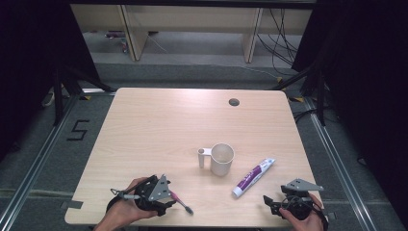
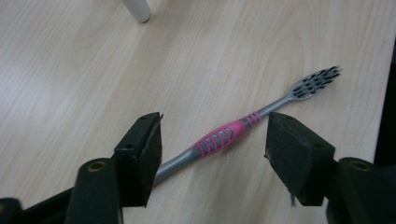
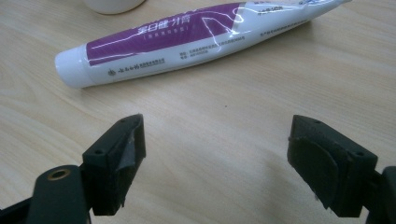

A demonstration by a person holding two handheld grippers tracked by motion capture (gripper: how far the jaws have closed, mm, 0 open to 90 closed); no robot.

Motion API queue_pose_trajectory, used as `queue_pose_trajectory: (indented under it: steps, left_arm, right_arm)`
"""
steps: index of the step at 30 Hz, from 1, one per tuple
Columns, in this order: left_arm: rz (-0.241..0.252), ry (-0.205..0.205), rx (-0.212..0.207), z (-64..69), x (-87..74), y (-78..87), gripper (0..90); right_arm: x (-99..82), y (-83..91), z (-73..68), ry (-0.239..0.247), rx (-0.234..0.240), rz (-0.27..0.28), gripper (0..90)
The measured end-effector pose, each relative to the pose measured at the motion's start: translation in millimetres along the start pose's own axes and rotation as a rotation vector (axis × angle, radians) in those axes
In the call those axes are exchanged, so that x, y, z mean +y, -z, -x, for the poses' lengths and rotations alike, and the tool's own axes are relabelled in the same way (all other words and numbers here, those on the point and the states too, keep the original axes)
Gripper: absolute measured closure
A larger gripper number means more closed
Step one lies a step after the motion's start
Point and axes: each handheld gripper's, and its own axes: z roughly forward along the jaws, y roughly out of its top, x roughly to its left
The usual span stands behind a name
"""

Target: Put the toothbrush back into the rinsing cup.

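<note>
The left gripper [image 2: 212,156] is hovering with jaws apart, straddling the pink toothbrush [image 2: 233,133] lying flat on the table [image 1: 159,125]. The right gripper [image 3: 215,161], also spread, is holding nothing; the toothpaste tube [image 3: 196,32] is lying at its twelve o'clock. The cup [image 1: 222,159] is standing empty, so nothing looks done yet.

Toothbrush [image 2: 219,139] handle end hidden behind the left claw [image 2: 212,154]
</note>
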Motion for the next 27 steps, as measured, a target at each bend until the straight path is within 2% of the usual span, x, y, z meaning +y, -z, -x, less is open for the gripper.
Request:
queue_pose_trajectory:
  steps: [5,6,8,9,11,12,14,15,16,17,20,21,23,24,25,27]
  left_arm:
    - [-0.049,-0.038,-0.044,-2.6,2.9,-7.0,41.9]
    - [-0.054,-0.042,-0.050,-3.3,2.8,-8.1,42.3]
    - [-0.070,-0.047,-0.067,-4.9,2.7,-10.1,43.0]
    - [-0.077,-0.049,-0.069,-5.4,2.5,-11.1,43.6]
    - [-0.097,-0.063,-0.076,-7.3,2.7,-12.3,44.9]
    - [-0.100,-0.068,-0.072,-7.7,2.9,-12.9,45.3]
    - [-0.113,-0.084,-0.075,-8.2,3.1,-13.9,46.2]
    - [-0.121,-0.089,-0.079,-8.8,3.1,-14.7,46.6]
    - [-0.126,-0.087,-0.078,-9.5,3.1,-15.6,46.6]
    - [-0.132,-0.087,-0.083,-10.1,3.2,-16.3,47.0]
    - [-0.149,-0.090,-0.095,-12.0,4.8,-17.9,48.0]
    - [-0.151,-0.092,-0.099,-12.6,5.1,-18.6,48.9]
    - [-0.162,-0.093,-0.108,-13.6,5.7,-19.6,51.3]
    - [-0.168,-0.092,-0.113,-14.4,6.1,-19.9,51.8]
    - [-0.169,-0.093,-0.116,-14.9,6.2,-19.8,53.0]
    - [-0.178,-0.092,-0.123,-15.9,6.7,-19.7,54.8]
  right_arm:
    - [0.1,-0.4,-0.8,-0.005,0.007,-0.006,20.5]
    - [0.0,-1.1,1.1,0.022,0.004,0.005,20.5]
    - [0.1,-0.9,0.2,0.009,0.006,0.002,20.6]
    - [-0.5,-1.7,1.3,0.028,0.005,0.009,20.7]
    - [0.1,-1.0,0.3,0.017,0.007,0.004,20.7]
    - [0.5,-1.4,2.7,0.055,-0.003,0.017,20.7]
    - [0.7,-1.8,3.1,0.063,-0.001,0.018,20.8]
    - [0.6,-3.8,3.4,0.064,0.025,0.030,20.9]
    - [0.8,-2.2,3.1,0.065,0.009,0.027,21.1]
    - [0.8,-1.0,1.4,0.044,0.002,0.017,21.2]
    - [1.1,-1.1,0.7,0.044,0.004,0.019,21.3]
    - [0.7,-2.6,-0.7,0.025,0.026,0.020,21.3]
    - [0.7,-3.3,-0.4,0.034,0.032,0.022,21.5]
    - [1.1,-3.7,2.0,0.059,0.029,0.030,21.6]
    - [0.0,-2.7,-1.2,0.027,0.016,0.020,21.6]
    - [0.4,-3.3,0.0,0.046,0.019,0.027,21.8]
